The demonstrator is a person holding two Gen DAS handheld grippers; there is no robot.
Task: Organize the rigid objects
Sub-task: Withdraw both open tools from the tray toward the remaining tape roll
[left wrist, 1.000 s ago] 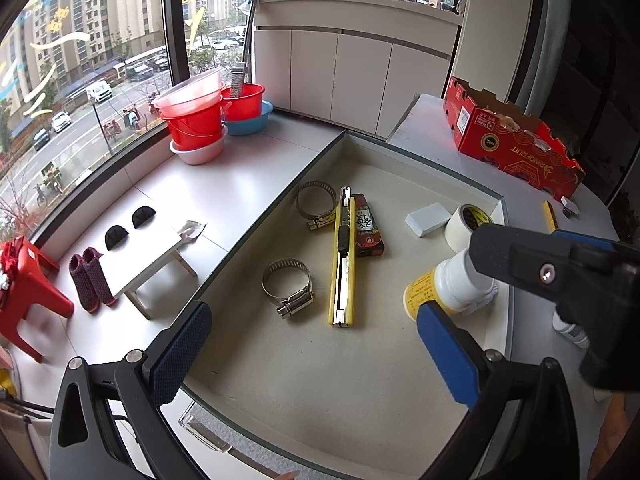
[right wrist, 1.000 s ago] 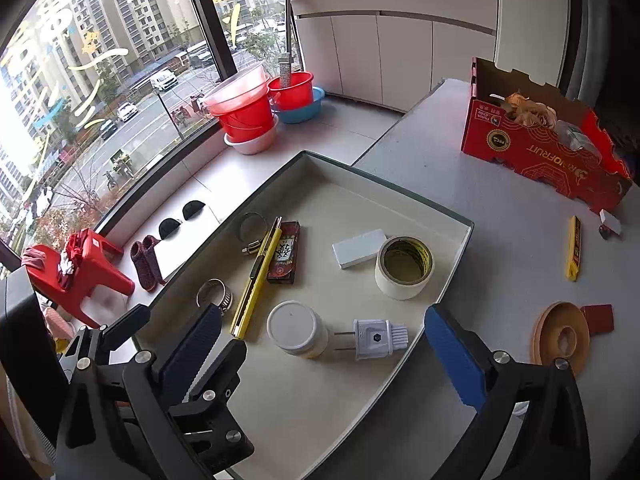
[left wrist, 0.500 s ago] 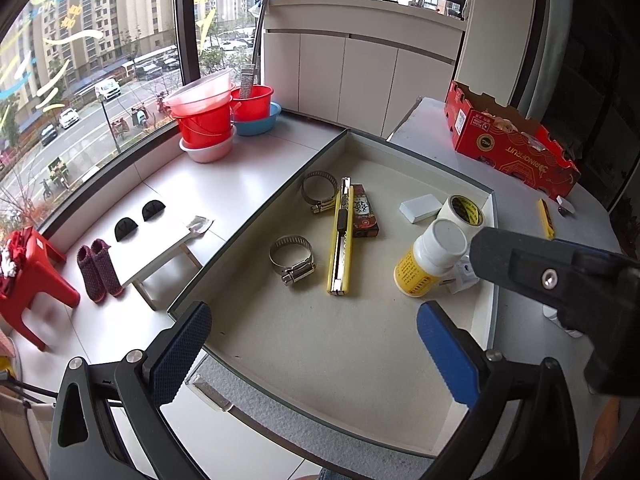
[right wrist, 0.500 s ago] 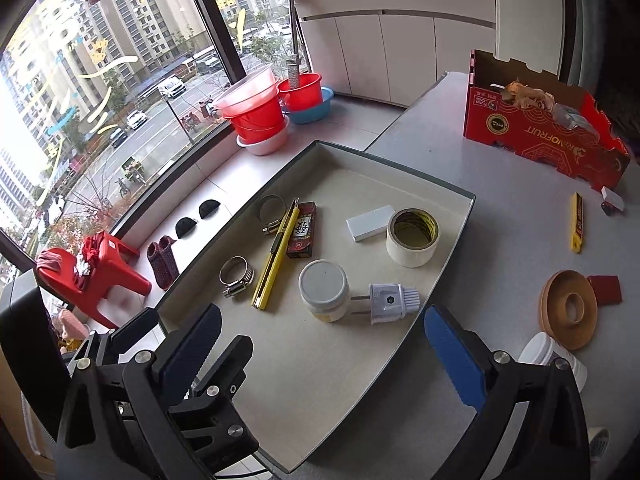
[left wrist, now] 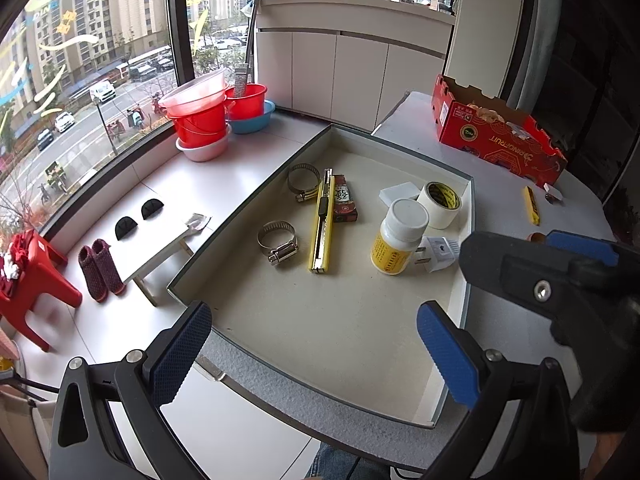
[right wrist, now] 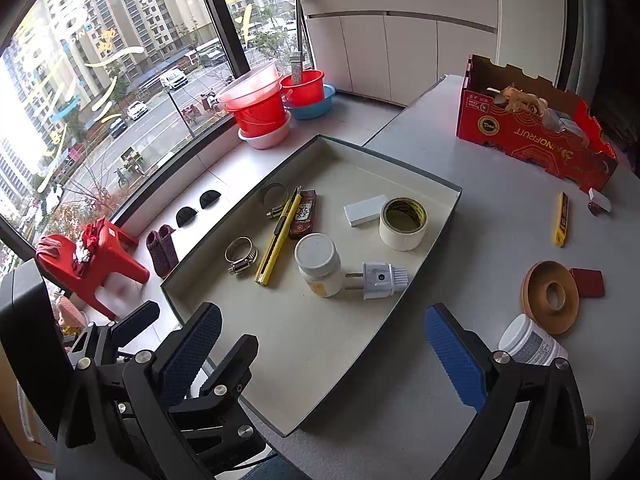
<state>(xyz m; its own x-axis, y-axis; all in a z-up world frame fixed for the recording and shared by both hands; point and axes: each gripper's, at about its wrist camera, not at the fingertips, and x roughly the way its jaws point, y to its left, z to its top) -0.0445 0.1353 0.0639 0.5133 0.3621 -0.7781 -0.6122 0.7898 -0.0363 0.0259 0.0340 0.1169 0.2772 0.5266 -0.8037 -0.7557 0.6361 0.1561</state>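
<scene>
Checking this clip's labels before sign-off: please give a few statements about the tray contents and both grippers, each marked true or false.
1. The white-capped bottle with a yellow label stands upright inside the shallow beige tray. True.
2. The right gripper is shut on the white electrical plug. False: it is open and holds nothing; the plug lies in the tray.
3. Two metal hose clamps lie in the tray. True.
4. The roll of white tape sits on the grey table outside the tray. False: it is inside the tray, beside the flat white block.
5. The left gripper is open and empty. True.
</scene>
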